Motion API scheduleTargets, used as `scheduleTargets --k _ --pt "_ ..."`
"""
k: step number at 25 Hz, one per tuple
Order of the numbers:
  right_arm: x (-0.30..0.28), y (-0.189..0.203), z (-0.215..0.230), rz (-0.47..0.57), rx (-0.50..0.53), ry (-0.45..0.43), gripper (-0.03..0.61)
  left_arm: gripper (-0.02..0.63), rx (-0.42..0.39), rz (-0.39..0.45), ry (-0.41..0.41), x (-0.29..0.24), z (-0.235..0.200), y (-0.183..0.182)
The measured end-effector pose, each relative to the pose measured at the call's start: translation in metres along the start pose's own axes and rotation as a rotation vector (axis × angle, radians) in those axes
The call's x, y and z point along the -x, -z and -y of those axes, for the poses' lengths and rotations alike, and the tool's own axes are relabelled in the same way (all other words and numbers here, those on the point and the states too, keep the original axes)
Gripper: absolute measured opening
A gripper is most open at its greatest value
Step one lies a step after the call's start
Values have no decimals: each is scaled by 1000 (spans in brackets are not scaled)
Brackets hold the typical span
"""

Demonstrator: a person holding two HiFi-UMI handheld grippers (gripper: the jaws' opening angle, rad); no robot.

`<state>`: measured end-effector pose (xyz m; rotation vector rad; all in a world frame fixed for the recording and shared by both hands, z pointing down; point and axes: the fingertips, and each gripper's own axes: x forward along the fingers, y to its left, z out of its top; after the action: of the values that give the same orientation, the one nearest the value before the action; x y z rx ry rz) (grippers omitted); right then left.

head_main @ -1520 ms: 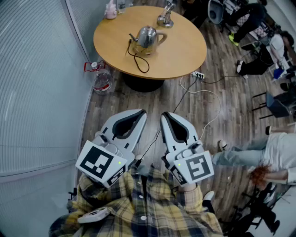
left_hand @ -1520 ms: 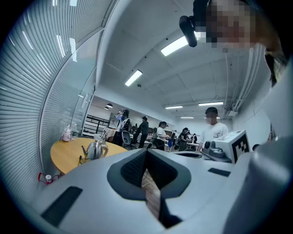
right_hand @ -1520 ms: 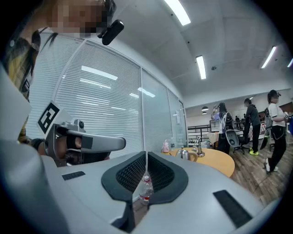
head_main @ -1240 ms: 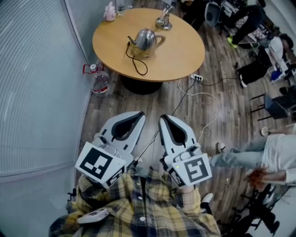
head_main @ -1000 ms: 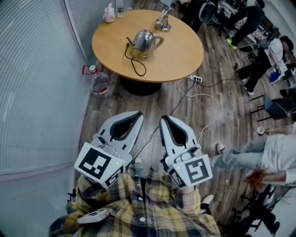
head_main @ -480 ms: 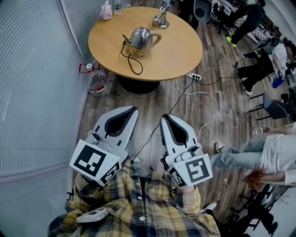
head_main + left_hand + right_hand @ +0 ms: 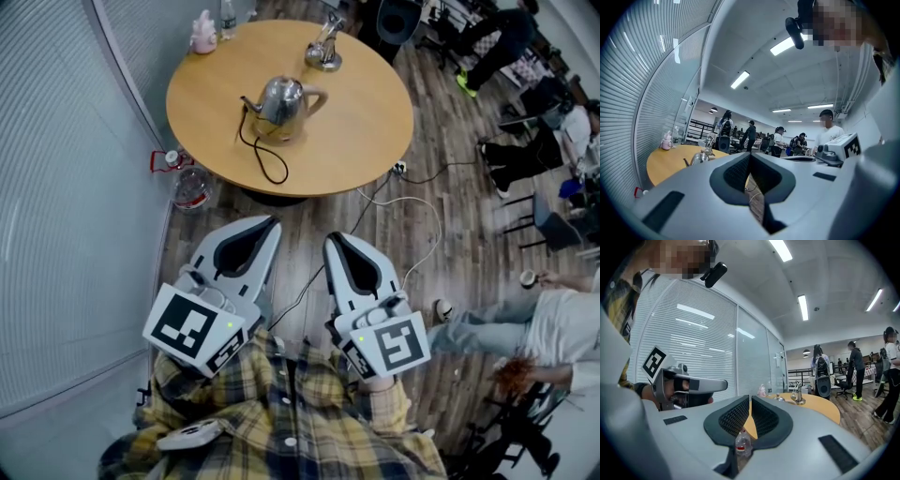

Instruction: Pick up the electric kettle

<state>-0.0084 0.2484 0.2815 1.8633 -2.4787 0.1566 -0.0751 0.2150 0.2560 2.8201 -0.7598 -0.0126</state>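
Left gripper (image 7: 271, 222) and right gripper (image 7: 333, 236) I hold level, both clenched empty; kettle (image 7: 280, 99) stands on table (image 7: 375, 122) well ahead of them.

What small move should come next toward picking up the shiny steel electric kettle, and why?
Probably carry the right gripper forward to the round wooden table, opening its jaws: it and the left gripper are shut, empty and short of the table, and the shiny steel electric kettle turns its handle rightward.

No readable words, brands or numbers anywhere. My left gripper (image 7: 270, 225) and right gripper (image 7: 336, 238) carry square black-and-white markers, patterns only. Label on the water bottle (image 7: 190, 186) too small to read.
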Motion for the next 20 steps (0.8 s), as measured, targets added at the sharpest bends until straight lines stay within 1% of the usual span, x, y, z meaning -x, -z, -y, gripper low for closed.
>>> scheduleTargets --k 7,12,16,20 --pt "-75 -11 32 -5 3 25 40 3 6 -11 24 -47 -62 -14" --pt "-118 -11 43 -6 3 45 40 3 13 -17 36 -65 -104 -18" --pt "-142 -12 48 -15 -2 58 40 3 21 -26 41 -74 -126 -22" --pt "-155 -10 50 -38 3 59 40 3 28 -30 48 -80 -135 -23"
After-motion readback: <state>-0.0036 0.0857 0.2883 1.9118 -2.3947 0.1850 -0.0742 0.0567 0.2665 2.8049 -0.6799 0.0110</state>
